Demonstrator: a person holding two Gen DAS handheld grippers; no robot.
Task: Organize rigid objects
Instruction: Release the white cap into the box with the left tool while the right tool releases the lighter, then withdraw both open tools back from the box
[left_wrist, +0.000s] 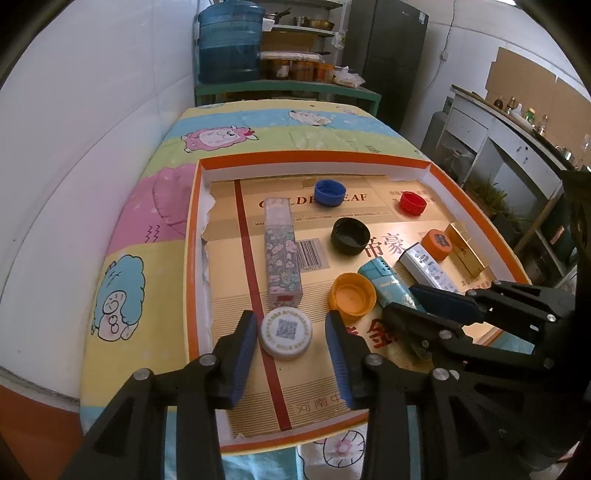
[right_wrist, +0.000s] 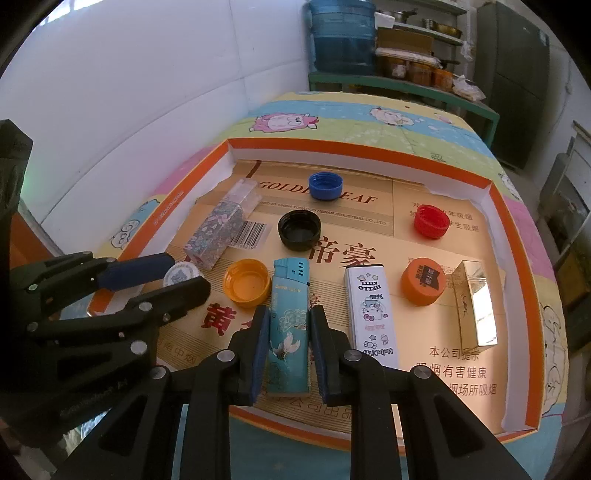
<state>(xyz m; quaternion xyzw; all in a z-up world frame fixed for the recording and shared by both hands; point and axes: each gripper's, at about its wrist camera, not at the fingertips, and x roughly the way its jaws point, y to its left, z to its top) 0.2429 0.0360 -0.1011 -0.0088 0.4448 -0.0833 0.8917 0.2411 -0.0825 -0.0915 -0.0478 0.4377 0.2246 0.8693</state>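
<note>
Currently two pickups underway at once, both pre-grasp. Teal rectangular plastic lighter with flower print (right_wrist: 287, 325) lies flat on the cardboard floor of the orange-rimmed shallow tray (right_wrist: 509, 236), near the front edge, between the pads of the right tongs (right_wrist: 287, 350); jaws narrow, a sliver of gap showing on each side, so bracketing but not clamped as far as I can judge. Lighter's long axis runs front-to-back along the tong fingers, nozzle end pointing away toward the black open bottle cap (right_wrist: 299, 230). White round bottle cap with QR-code top (left_wrist: 285, 333) sits top-up at the tray's front-left, between the pads of the left tongs (left_wrist: 291, 341); jaws wide, left pad just beside the cap, right pad clearly apart from it.

Next move, by my read: close both, then lift and sort, likely caps with caps and lighters with lighters; the destination isn't shown.

Neighbours: orange open cap (right_wrist: 247, 282) just left of the lighter, white Hello Kitty lighter (right_wrist: 371, 317) right of it and parallel, orange closed cap (right_wrist: 424, 281), gold box-shaped lighter (right_wrist: 476, 306), floral clear-topped lighter (left_wrist: 282, 254), blue cap (left_wrist: 330, 192), red cap (left_wrist: 413, 202). Tray rests on the table under a cartoon sheep cloth (left_wrist: 147, 206).
</note>
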